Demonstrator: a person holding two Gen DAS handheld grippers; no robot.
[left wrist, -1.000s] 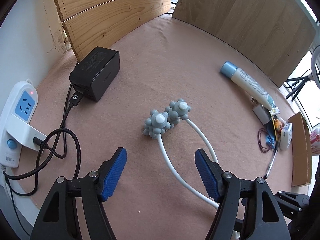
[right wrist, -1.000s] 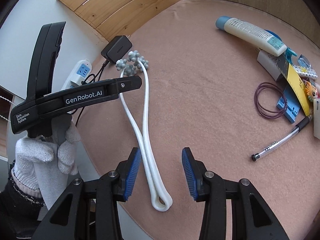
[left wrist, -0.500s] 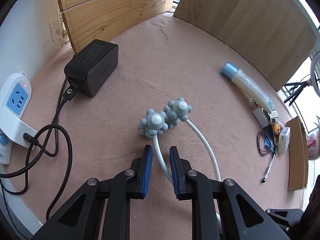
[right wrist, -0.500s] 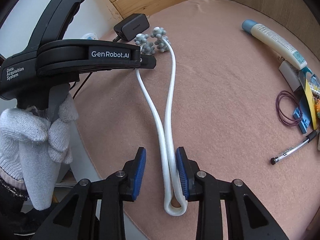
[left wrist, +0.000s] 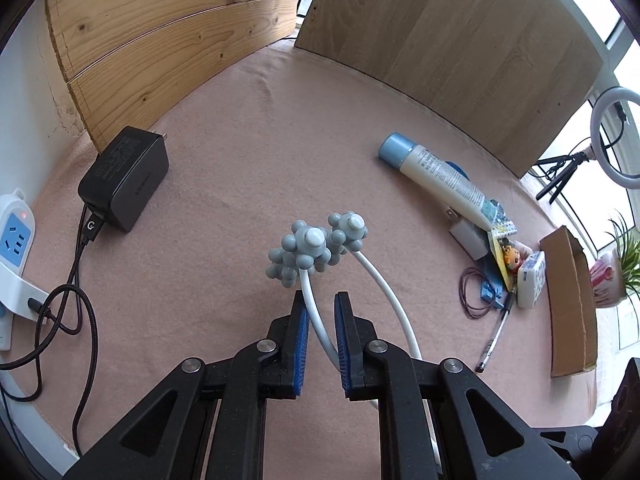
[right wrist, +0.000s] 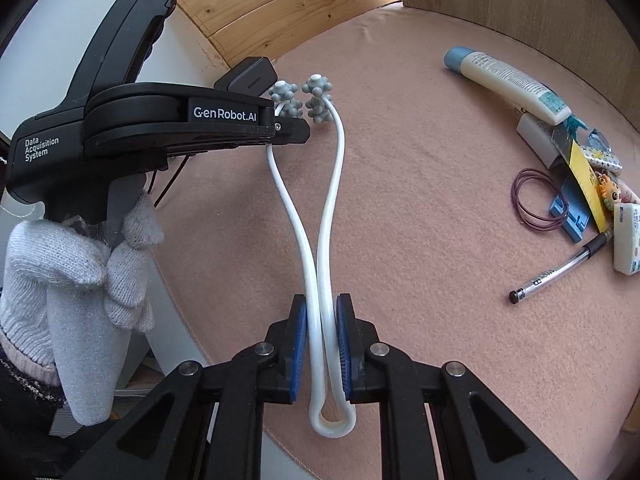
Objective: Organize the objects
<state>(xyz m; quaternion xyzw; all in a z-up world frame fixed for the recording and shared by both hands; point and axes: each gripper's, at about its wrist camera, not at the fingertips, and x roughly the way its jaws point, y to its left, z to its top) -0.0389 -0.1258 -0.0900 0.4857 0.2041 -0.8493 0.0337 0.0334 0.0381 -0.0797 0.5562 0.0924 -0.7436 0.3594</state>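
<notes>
— Pink felt covers the worktop (left wrist: 248, 128), with wooden boards standing behind it. Where's the thing being tidied?

— The white U-shaped plastic massager with two grey knobbly ball heads (right wrist: 320, 240) lies near the front edge, its heads toward the black power adapter (left wrist: 124, 178). The cream tube with a blue cap (left wrist: 436, 172) and the clutter of small items lie well apart from the massager, on the far side from the adapter.

— And the claws?

— Both have just been closing. The left claw (left wrist: 320, 336) is pressed nearly together, pinching one white arm of the massager just behind the heads; the other arm runs outside it. The right claw (right wrist: 322, 344) squeezes both arms together near the looped end (right wrist: 332, 424), pads tight on the plastic.

— How should the lift go?

— I'd judge the springy arms are the worry. Keep both grips firm and raise the two ends level and together, so the frame neither twists nor slips from the pads. Mind the black cable (left wrist: 80, 304) beside the adapter when carrying it.
</notes>
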